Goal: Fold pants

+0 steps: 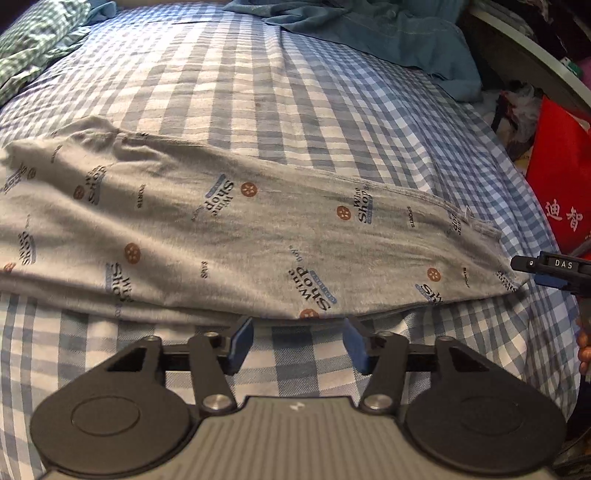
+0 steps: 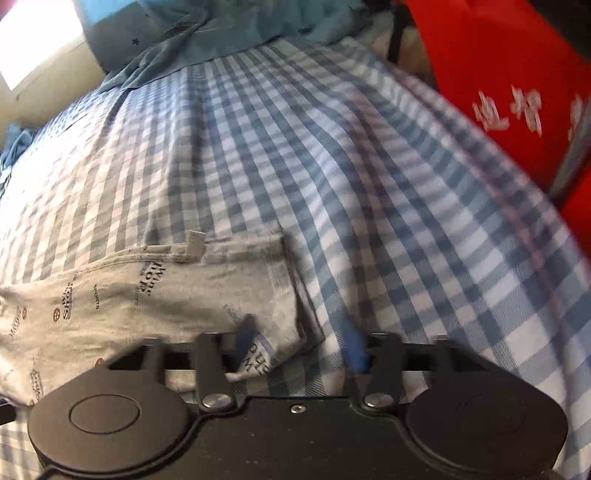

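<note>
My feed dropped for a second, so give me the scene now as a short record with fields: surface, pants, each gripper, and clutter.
surface: bed with blue checked sheet
pants: grey printed pants lying flat, lengthwise across the sheet, already narrow
left gripper: open, at the near long edge of the pants, holding nothing
right gripper: open, at the right end corner of the pants, not clamped
clutter: blue garment at the far side; red bag beside the bed
</note>
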